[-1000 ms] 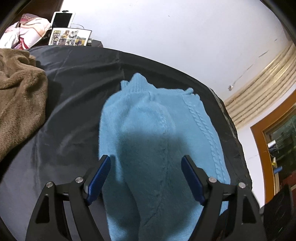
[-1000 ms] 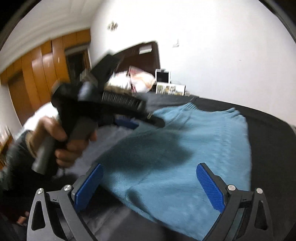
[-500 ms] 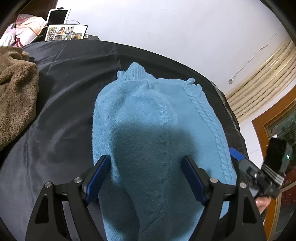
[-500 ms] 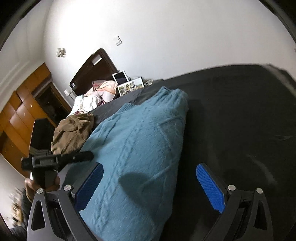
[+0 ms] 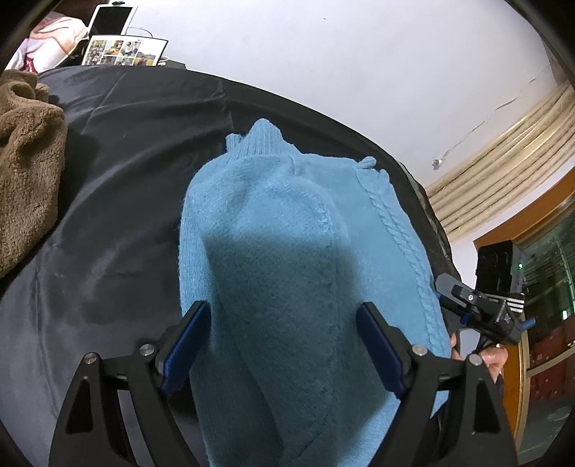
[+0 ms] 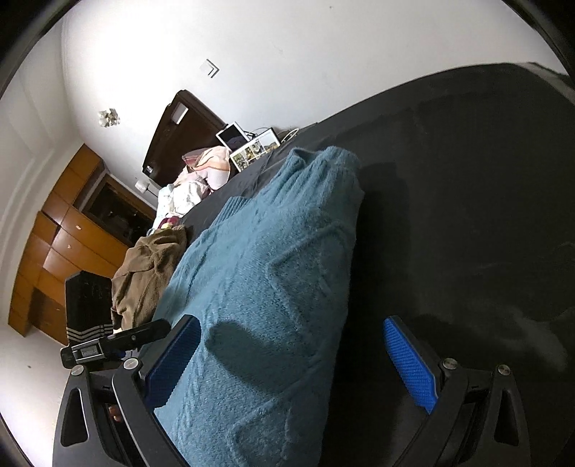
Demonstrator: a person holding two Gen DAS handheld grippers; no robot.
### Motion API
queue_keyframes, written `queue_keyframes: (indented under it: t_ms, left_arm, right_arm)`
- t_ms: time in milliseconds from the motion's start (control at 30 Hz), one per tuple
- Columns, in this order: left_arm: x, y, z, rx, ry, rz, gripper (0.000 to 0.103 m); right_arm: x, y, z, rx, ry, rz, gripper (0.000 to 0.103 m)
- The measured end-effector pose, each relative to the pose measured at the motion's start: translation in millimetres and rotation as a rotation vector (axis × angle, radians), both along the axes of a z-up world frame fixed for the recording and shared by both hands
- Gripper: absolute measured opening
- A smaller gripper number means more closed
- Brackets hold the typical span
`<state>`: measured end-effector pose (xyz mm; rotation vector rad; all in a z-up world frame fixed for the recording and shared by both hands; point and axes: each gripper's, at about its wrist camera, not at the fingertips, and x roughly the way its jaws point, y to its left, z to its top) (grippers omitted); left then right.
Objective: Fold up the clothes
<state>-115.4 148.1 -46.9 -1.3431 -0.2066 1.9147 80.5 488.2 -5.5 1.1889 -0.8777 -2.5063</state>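
Sweater: where it lies folded lengthwise on the dark bedspread (image 5: 107,222), the blue knit sweater (image 5: 287,251) runs away from both cameras, collar at the far end and a cable-stitch band along its right edge.
Left gripper: the left gripper (image 5: 284,345) hangs over the sweater's near end with its jaws spread wide, having just been opening; the blue pads straddle the cloth and seem clear of it, though the near hem is hidden beneath the fingers.
Right gripper: the right gripper (image 6: 293,363) is also spread wide, its left pad over the sweater's edge and its right pad over bare bedspread, pinching nothing.
In the way: each gripper throws a shadow across the knit.
Hand: a hand (image 5: 494,359) holds the right gripper's handle at the sweater's right side.
Brown garment: a brown fleece garment (image 5: 28,161) is heaped on the bedspread to the left, well apart from the sweater.
Far end: a photo collage frame (image 5: 124,50) and a tablet (image 5: 113,19) lean near the white wall beside pale bedding (image 6: 201,172).
Room: wooden cabinets (image 6: 61,244) stand beyond the bed.
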Motion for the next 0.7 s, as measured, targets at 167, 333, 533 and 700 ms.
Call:
queue_keyframes:
  t_ms: [167, 333, 533, 700]
  left_arm:
    - [-1, 0, 0, -0.006, 0.026, 0.017, 0.087]
    - [-6, 0, -2, 0.028, 0.008, 0.002, 0.092]
    - [-12, -2, -3, 0.080, -0.039, -0.040, 0.097]
    - [-18, -9, -2, 0.093, -0.067, -0.024, 0.098]
  right_arm:
    - [-2, -5, -2, -0.009, -0.008, 0.034, 0.102]
    - [-5, -8, -5, -0.044, -0.009, 0.071, 0.102]
    - [-6, -14, -6, -0.080, 0.002, 0.141, 0.102]
    - [-6, -15, -7, -0.085, 0.009, 0.148, 0.102]
